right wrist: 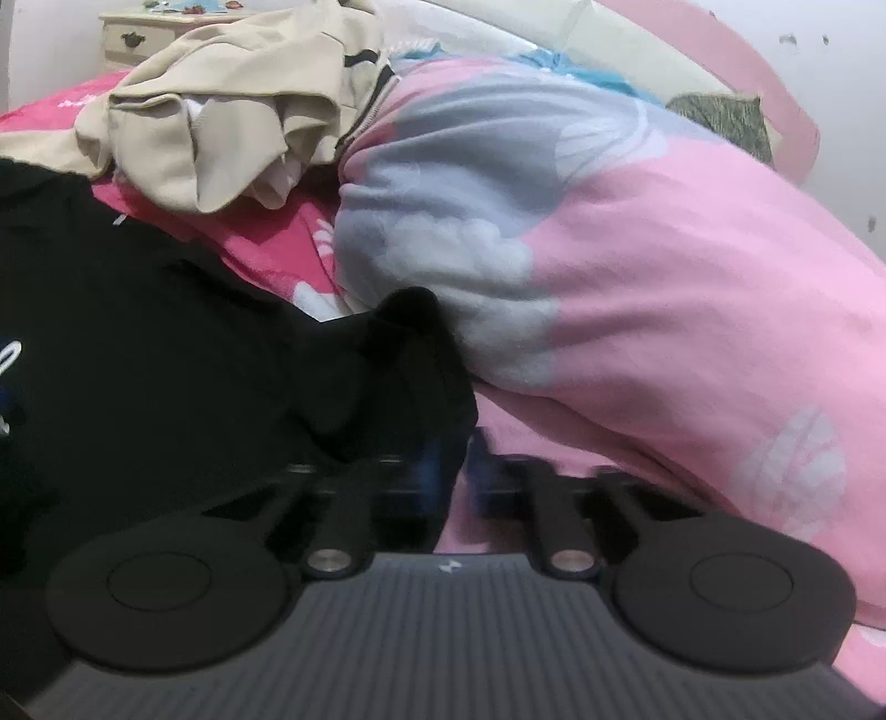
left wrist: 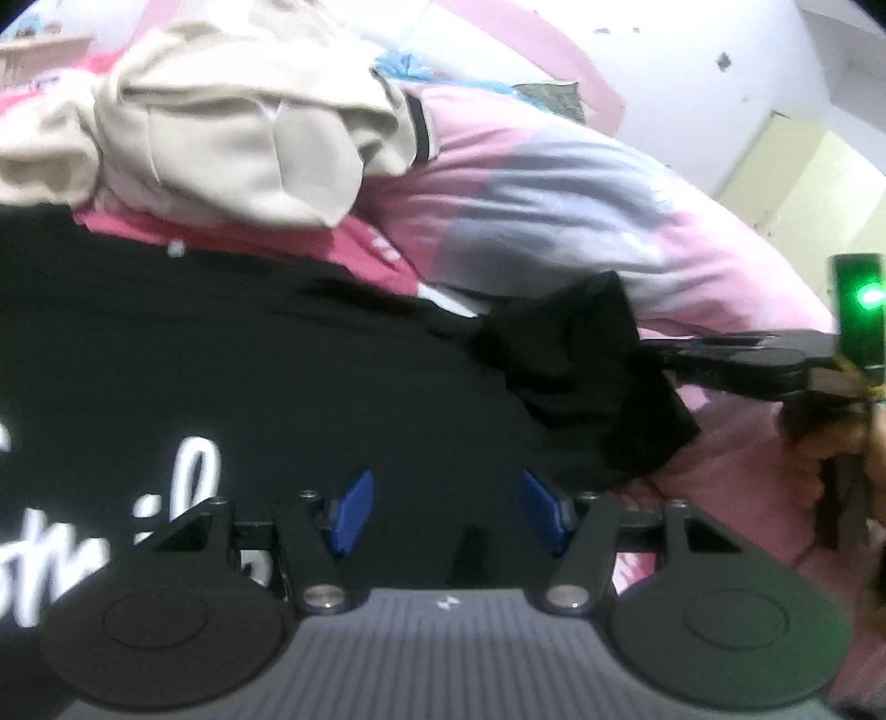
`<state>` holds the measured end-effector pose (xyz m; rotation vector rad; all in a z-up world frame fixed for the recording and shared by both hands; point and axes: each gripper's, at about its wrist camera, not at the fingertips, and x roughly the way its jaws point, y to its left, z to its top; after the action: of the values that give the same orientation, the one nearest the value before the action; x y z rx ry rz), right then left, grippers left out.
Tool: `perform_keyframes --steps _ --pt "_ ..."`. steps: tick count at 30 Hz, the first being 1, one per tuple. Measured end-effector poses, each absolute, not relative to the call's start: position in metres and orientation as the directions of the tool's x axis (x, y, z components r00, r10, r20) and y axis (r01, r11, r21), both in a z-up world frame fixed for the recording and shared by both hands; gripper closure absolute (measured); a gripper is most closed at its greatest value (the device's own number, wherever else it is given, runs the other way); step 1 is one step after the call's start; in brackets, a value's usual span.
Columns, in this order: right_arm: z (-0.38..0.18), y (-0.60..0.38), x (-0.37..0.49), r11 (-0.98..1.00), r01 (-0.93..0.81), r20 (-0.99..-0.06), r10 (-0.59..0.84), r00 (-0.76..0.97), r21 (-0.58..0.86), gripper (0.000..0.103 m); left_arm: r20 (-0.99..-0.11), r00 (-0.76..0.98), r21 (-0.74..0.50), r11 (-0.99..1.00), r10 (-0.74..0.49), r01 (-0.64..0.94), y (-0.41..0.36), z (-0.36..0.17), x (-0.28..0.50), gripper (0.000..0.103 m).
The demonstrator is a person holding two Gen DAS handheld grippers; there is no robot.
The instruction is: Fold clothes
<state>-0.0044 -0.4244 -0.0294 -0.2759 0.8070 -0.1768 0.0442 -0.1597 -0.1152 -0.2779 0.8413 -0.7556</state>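
Note:
A black T-shirt (left wrist: 249, 360) with white lettering lies spread on the bed, right under my left gripper (left wrist: 449, 512). That gripper hovers open, with nothing between its blue pads (left wrist: 354, 512). My right gripper (left wrist: 653, 354) comes in from the right edge of the left wrist view, shut on a bunched sleeve (left wrist: 581, 376) and holding it raised. In the right wrist view the black T-shirt (right wrist: 166, 343) fills the left side. There the right gripper (right wrist: 451, 476) is blurred, and its fingers pinch the sleeve fold (right wrist: 410, 360).
A crumpled beige garment (left wrist: 221, 138) (right wrist: 221, 127) lies behind the shirt on the pink sheet (left wrist: 360, 249). A bulky pink and grey duvet (left wrist: 554, 194) (right wrist: 637, 249) rises on the right. A cream nightstand (right wrist: 149, 33) stands far left. A hand (left wrist: 830, 443) holds the right gripper.

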Motion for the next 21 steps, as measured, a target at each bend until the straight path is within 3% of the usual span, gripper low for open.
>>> perform_keyframes --steps 6,15,17,19,21 --pt "0.001 -0.412 -0.017 0.993 0.1 -0.667 -0.116 0.736 -0.063 0.103 -0.538 0.409 -0.64 0.673 -0.737 0.371 -0.137 -0.133 0.061 0.046" --pt "-0.025 -0.33 -0.028 0.996 -0.085 -0.665 0.061 0.744 -0.003 0.099 -0.517 0.48 -0.73 0.658 -0.709 0.185 -0.071 -0.128 0.087 0.046" --pt "-0.035 -0.314 -0.03 0.993 -0.12 -0.667 0.095 0.739 0.009 0.092 -0.543 0.469 -0.711 0.679 -0.696 0.185 -0.067 -0.124 0.093 0.046" --pt "-0.045 -0.299 -0.032 0.988 -0.155 -0.669 0.129 0.732 0.021 0.078 -0.584 0.429 -0.664 0.709 -0.69 0.236 -0.071 -0.113 0.101 0.046" --pt "-0.035 -0.317 -0.047 0.976 -0.114 -0.641 0.209 0.739 0.187 0.071 -0.638 0.394 -0.577 0.749 -0.662 0.325 -0.083 -0.094 0.111 0.046"
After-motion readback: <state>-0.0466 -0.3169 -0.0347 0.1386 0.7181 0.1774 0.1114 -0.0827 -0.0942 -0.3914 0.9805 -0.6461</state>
